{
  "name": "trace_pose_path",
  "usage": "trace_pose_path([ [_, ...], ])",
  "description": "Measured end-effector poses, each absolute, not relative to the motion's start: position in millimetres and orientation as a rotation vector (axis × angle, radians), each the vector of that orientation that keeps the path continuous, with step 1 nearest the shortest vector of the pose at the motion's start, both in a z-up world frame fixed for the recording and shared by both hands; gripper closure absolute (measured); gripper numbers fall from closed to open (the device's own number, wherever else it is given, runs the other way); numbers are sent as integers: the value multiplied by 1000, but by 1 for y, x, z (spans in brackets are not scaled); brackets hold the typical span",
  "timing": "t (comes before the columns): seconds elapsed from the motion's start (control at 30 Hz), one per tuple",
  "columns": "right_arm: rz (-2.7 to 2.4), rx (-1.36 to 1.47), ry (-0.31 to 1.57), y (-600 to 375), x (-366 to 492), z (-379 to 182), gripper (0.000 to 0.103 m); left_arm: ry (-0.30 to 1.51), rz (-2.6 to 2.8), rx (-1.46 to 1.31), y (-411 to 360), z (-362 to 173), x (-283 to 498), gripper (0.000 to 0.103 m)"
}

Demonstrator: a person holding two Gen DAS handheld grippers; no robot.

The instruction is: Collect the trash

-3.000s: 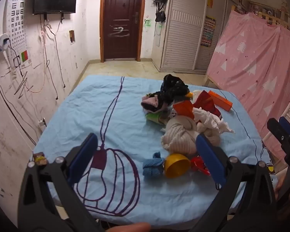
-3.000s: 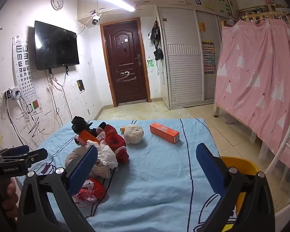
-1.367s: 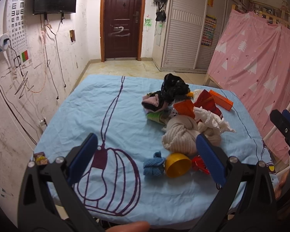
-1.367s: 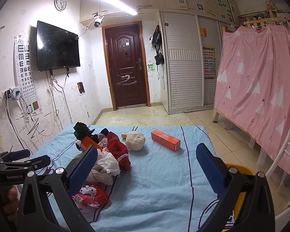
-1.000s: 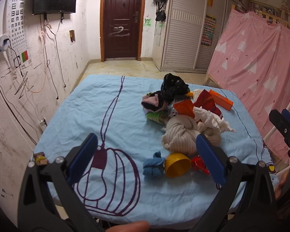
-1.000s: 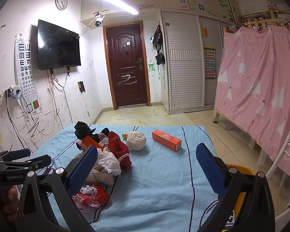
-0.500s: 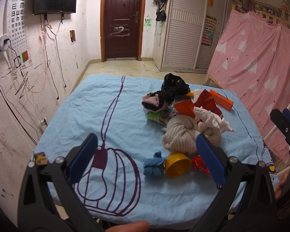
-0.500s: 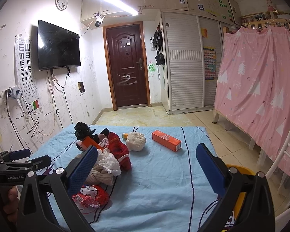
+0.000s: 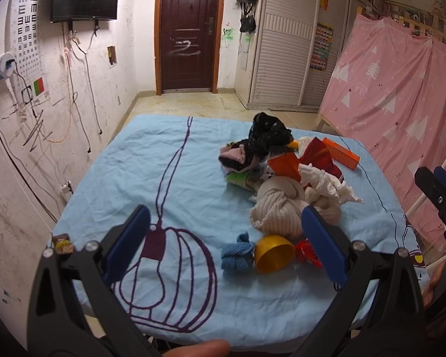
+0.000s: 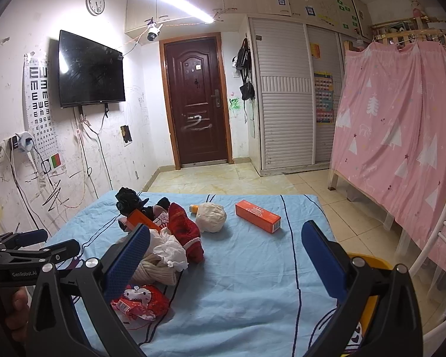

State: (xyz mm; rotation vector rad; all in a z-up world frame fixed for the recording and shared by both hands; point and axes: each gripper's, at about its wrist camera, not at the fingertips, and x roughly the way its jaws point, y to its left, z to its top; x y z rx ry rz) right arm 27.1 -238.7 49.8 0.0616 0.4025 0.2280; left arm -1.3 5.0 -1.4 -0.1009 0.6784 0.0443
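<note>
Both grippers hover wide open and empty over the bed.
The left gripper [image 9: 223,238] faces a blue cloth [image 9: 236,254] and yellow bowl [image 9: 273,253]; the right gripper [image 10: 226,255] faces a red wrapper [image 10: 139,300], white tissue [image 10: 171,251] and orange box [image 10: 258,215] on the bed [image 10: 252,282].

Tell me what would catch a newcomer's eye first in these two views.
A jumbled heap of clothes and wrappers on the light blue bedsheet, topped by a knotted cream ribbed knit. At its near edge lies a tipped yellow plastic bowl beside a rolled blue sock. Apart from the heap, toward the pink tree-print curtain, lies a long orange carton.
</note>
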Motion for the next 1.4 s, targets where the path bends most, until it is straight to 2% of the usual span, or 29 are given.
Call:
trace_pose_path([
  [0.33, 227, 58, 407, -237, 30, 49, 8, 678, 44, -101, 6, -2, -3, 6],
  [0.77, 403, 52, 559, -213, 62, 21, 10, 737, -15, -92, 3, -15, 18, 6],
  [0.87, 450, 42, 601, -202, 74, 17, 23, 758, -48, -78, 2, -21, 20, 10],
  [0.93, 473, 29, 625, -196, 80, 14, 40, 772, -94, -69, 2, -27, 19, 12],
  [1.0, 502, 12, 663, -186, 90, 9, 48, 789, -118, -66, 6, -33, 18, 13],
  [1.1, 520, -19, 690, -176, 98, 5, 52, 809, -155, -86, 14, -41, 18, 14],
  [1.17, 528, -43, 708, -169, 103, 1, 63, 810, -182, -87, 16, -44, 18, 14],
  [1.23, 525, -53, 732, -165, 108, -4, 80, 812, -185, -71, 18, -47, 19, 17],
  [1.33, 516, -32, 740, -169, 113, -9, 88, 837, -217, -65, 16, -54, 24, 29],
  [1.4, 520, 8, 741, -175, 115, -9, 88, 863, -234, -65, 12, -61, 29, 46],
])
